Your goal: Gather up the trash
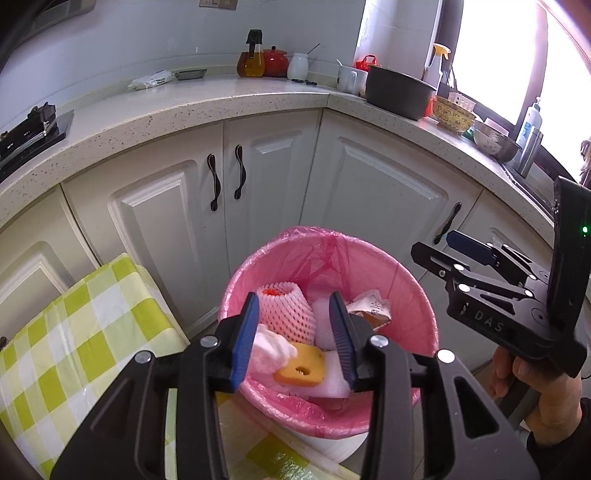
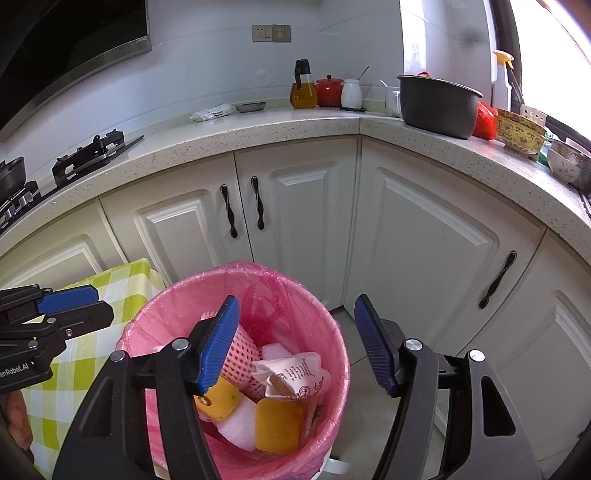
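Kitchen floor: pink-lined bin (image 1: 413, 295) sat below both grippers. Left gripper (image 1: 295, 332) part open, empty; right gripper (image 2: 295, 343) wider, empty. Advice: withdraw straight up, avoid snagging liner.

- Home kitchen, L-shaped run of speckled stone countertop (image 2: 258, 129) over cream panelled cabinet doors (image 2: 303, 218) with dark curved handles (image 2: 257, 202).
- Gas hob (image 2: 92, 149) set into the counter at left, black range hood (image 2: 74, 48) above it.
- Corner clutter: oil bottle (image 2: 303, 90), red lidded pot (image 2: 329, 90), white jar (image 2: 351, 94), mug (image 2: 392, 100).
- Big dark cooking pot (image 2: 437, 105), yellow patterned bowls (image 2: 519, 129), spray bottle (image 2: 502, 79) by a bright window (image 1: 491, 55).
- Wall sockets (image 2: 271, 33) on the white wall.
- Pink-lined waste bin (image 2: 332, 332) on the floor, green-check tablecloth (image 1: 74, 325) beside it.
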A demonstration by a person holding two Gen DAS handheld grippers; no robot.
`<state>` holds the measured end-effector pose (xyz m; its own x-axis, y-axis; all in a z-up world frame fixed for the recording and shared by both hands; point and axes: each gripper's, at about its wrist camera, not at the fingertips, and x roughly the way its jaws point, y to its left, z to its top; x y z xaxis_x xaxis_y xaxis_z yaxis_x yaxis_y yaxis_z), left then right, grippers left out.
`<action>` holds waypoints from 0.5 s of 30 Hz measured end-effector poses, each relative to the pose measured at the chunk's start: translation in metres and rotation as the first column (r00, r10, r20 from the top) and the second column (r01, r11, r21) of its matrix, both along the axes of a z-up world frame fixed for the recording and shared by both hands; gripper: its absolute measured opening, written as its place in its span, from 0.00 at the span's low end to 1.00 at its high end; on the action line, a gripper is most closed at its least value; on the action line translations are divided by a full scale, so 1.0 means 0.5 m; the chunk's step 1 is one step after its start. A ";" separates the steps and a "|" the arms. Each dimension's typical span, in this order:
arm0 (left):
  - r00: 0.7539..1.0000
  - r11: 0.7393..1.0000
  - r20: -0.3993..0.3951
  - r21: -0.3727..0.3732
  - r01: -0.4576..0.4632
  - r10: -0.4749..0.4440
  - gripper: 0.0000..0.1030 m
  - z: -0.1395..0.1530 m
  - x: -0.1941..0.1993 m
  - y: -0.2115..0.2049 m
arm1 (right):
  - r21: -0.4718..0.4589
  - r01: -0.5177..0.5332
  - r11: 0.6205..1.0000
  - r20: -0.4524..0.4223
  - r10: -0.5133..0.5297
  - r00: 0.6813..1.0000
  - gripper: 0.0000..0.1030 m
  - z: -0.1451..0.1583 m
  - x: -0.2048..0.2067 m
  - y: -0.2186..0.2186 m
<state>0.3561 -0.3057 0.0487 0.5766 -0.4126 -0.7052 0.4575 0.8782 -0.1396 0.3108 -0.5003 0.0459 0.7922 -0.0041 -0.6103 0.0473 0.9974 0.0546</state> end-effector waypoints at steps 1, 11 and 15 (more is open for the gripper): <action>1.000 1.000 0.001 -0.002 -0.002 0.002 0.39 0.002 -0.002 0.003 | 0.001 0.001 1.000 0.001 -0.001 1.000 0.60 0.000 -0.003 -0.002; 0.999 0.999 0.043 -0.036 -0.022 0.024 0.63 0.025 -0.082 0.053 | -0.003 0.054 0.999 0.059 -0.054 0.997 0.73 0.009 -0.096 -0.007; 0.997 0.999 0.071 -0.046 -0.025 0.029 0.72 0.035 -0.130 0.074 | 0.012 0.079 0.997 0.089 -0.080 0.993 0.75 0.022 -0.151 -0.009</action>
